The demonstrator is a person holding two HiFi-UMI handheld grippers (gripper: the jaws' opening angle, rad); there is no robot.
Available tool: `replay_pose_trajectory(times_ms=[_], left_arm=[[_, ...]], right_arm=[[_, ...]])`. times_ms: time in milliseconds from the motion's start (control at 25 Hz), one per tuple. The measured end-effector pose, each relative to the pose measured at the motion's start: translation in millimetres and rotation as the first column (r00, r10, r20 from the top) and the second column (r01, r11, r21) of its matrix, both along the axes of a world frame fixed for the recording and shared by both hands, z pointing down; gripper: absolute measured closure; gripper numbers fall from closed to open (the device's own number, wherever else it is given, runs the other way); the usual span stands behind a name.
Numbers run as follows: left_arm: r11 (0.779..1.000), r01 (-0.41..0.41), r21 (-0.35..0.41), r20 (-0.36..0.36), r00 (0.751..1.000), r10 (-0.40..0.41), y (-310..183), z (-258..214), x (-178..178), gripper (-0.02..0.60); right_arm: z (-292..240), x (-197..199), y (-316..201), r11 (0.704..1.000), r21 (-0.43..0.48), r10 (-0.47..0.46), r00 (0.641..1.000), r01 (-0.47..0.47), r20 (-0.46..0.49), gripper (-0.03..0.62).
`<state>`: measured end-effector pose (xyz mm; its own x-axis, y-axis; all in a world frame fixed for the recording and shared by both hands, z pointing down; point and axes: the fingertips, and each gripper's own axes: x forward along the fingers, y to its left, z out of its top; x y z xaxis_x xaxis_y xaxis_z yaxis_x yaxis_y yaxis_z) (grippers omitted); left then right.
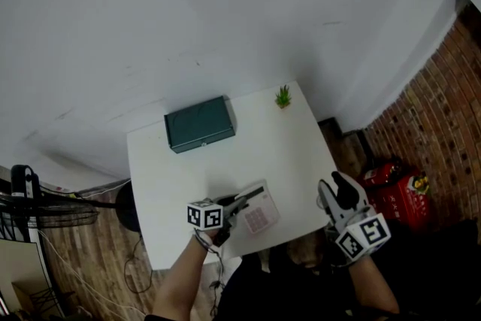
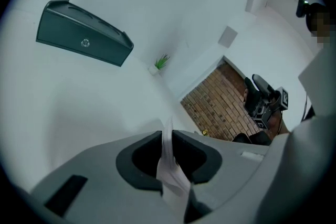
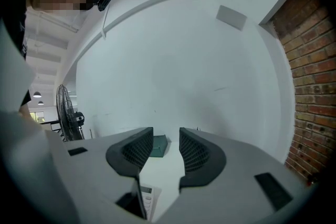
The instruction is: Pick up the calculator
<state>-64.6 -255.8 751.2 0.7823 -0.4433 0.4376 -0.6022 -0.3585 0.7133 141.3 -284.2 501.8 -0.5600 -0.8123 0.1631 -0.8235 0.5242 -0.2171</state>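
Observation:
The calculator, white with pale pink keys, lies near the front edge of the white table. My left gripper reaches in from the left and is shut on its left edge. In the left gripper view the calculator shows edge-on as a thin white slab pinched between the dark pads of the left gripper. My right gripper hangs off the table's right front corner, open with nothing between its jaws. The right gripper view shows that right gripper open, with the calculator low at the left.
A dark green box stands at the table's back left, and a small green plant at the back right corner. A fan stands on the floor at the left. Red objects sit by the brick wall at the right.

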Motion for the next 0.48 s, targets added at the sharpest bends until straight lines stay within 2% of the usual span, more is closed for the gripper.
replay_pose_trajectory(times_ms=[240, 480], left_arm=[[0.997, 0.067, 0.047, -0.039, 0.997, -0.065, 7, -26, -4, 0.525], [0.983, 0.145, 0.113, -0.093, 0.987, -0.135, 10, -74, -28, 0.525]], right_arm=[[-7, -7, 2, 1.0, 0.011, -0.012, 1.0, 0.012, 0.011, 0.441], [-11, -19, -1, 0.999, 0.009, -0.035, 0.999, 0.035, 0.002, 0.451]])
